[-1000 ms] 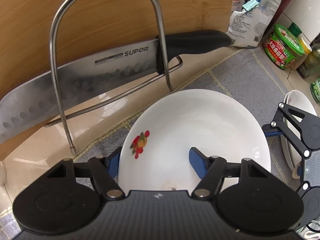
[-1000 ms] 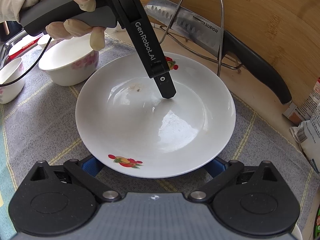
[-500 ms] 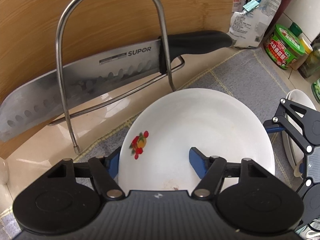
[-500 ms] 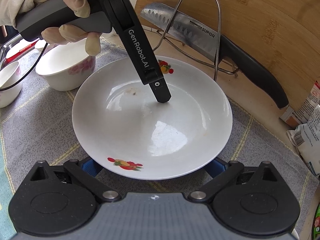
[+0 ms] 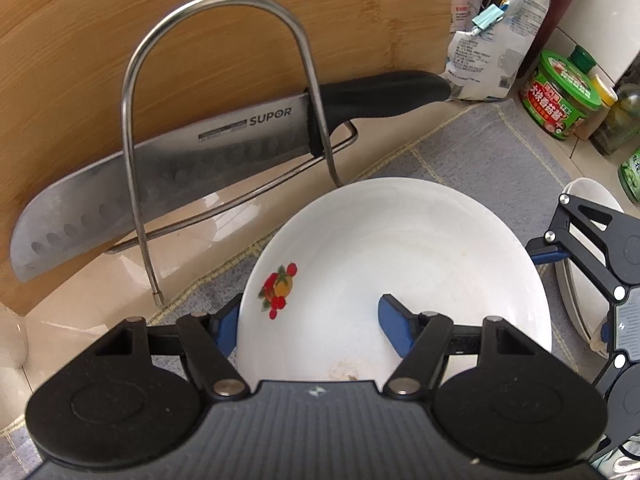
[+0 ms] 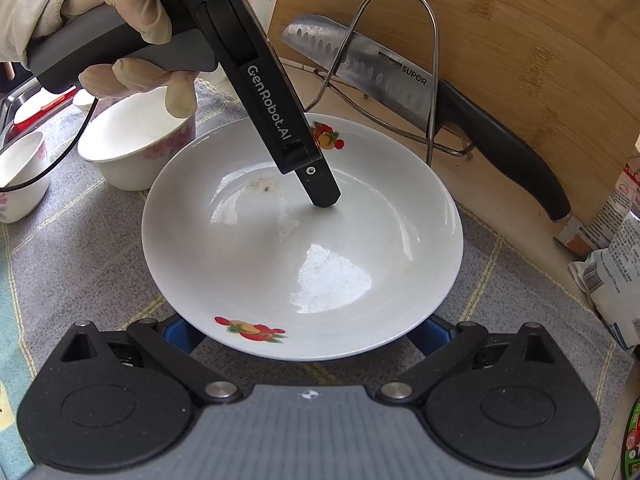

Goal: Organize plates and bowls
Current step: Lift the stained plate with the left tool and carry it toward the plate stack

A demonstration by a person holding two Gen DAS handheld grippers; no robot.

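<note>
The left gripper (image 5: 310, 316) held the plate (image 5: 400, 264) by its rim, above the grey mat (image 6: 92, 248). The right gripper (image 6: 308, 330) stood wide under its near edge. Bowls (image 6: 136, 140) at ten o'clock and another plate (image 5: 592, 196) still waited, so little seemed done.

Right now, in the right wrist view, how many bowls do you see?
2: a flowered bowl beside the plate, at its left rim, and a smaller bowl at the frame's left edge. Others may be hidden.
</note>
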